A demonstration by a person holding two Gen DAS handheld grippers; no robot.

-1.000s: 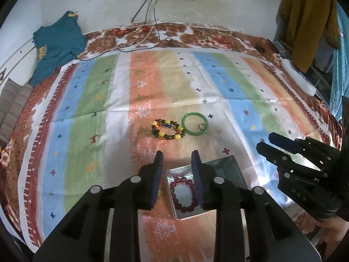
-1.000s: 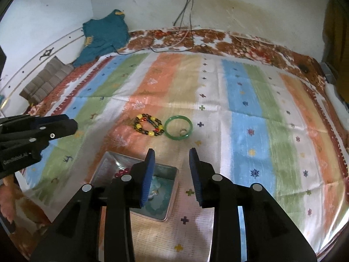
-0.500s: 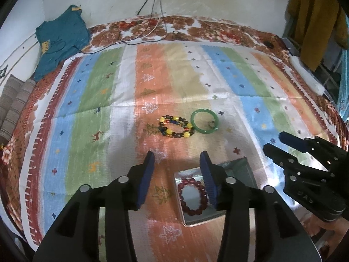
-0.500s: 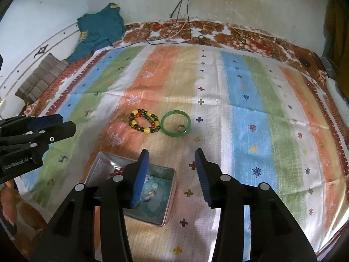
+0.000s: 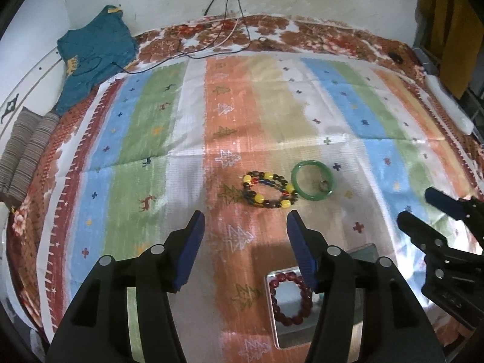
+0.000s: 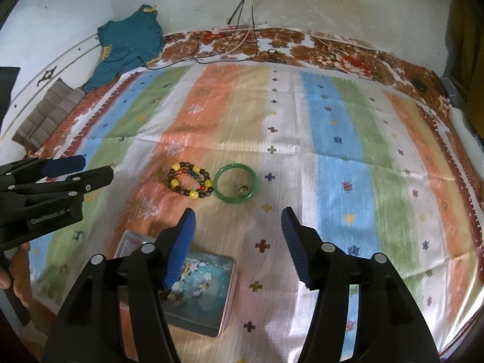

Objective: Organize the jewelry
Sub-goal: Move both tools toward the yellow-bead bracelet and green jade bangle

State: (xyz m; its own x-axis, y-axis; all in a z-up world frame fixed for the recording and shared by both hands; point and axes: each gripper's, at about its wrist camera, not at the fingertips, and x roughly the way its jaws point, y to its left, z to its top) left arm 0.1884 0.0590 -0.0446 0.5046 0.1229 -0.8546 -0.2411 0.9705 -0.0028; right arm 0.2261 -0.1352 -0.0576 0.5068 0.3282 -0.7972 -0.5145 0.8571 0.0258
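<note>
room: white wall at the back, with thin wires (image 5: 233, 9) hanging down it onto the bed.
bed: big striped cloth (image 5: 266, 112) in orange, green, blue and white, with little trees and crosses on it. a flowery brown edge shows around it.
far corner: blue-green shirt (image 5: 93, 57) lies on the bed by the wall. a folded striped cloth (image 5: 27, 151) lies near it at the bed's side.
right side: yellow-brown clothes (image 5: 450, 30) hang there.
left tool (image 5: 245, 249): wide open, holding nothing. it hangs over the cloth, its fingertips near the bead bracelet but not touching it.
right tool (image 6: 237, 243): wide open, holding nothing. it hangs over the cloth beside the tin.
bead bracelet (image 5: 269, 190): dark and yellow beads, in two loops, flat on the orange stripe.
green bangle (image 5: 313, 180): lies flat just beside the bead bracelet, on its right. a small ring (image 6: 243, 188) sits inside the bangle, near its rim.
tin (image 6: 199, 317): open metal box on the cloth, close to both tools. its lid part has a blue picture inside.
red bracelet (image 5: 290, 299): dark red beads in a circle, lying in the shiny half of the tin.
</note>
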